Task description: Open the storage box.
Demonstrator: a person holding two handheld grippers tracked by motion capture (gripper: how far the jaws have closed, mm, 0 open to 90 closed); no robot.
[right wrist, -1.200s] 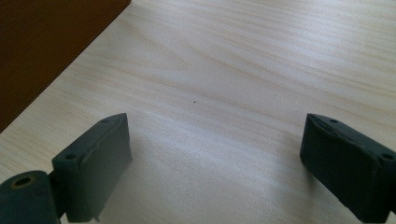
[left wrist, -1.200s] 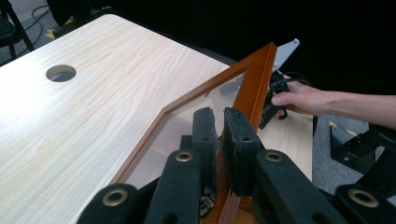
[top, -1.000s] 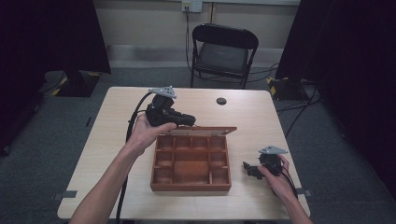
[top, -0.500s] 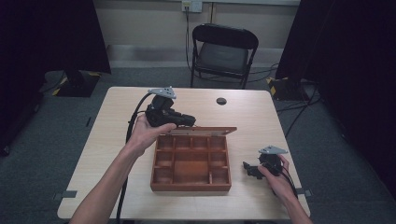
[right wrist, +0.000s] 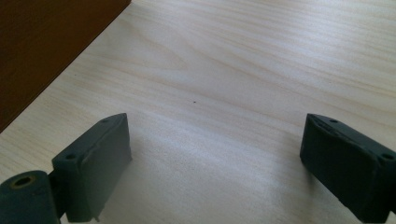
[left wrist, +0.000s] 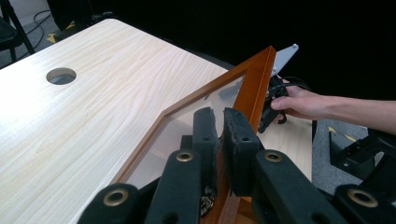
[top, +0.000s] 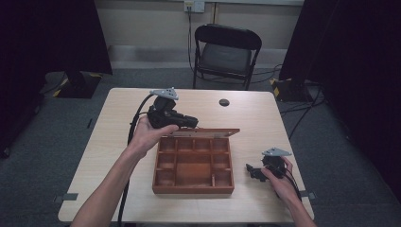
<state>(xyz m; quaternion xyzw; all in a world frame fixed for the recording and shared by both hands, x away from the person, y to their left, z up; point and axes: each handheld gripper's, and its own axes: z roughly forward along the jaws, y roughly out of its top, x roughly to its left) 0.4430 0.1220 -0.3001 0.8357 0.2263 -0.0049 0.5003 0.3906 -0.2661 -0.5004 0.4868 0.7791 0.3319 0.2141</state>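
Note:
A brown wooden compartment box sits on the table's middle, its glass-paned lid raised along the far side. My left gripper is held over the box's far left corner. In the left gripper view its jaws are shut on the lid's wooden frame. My right gripper rests low on the table just right of the box, pointing at it. The right gripper view shows the gripper open, bare tabletop between the jaws, and the box's side wall at upper left.
A round cable hole lies in the light wood table behind the box. A black folding chair stands beyond the far edge. The left gripper's cable trails off the table's left side.

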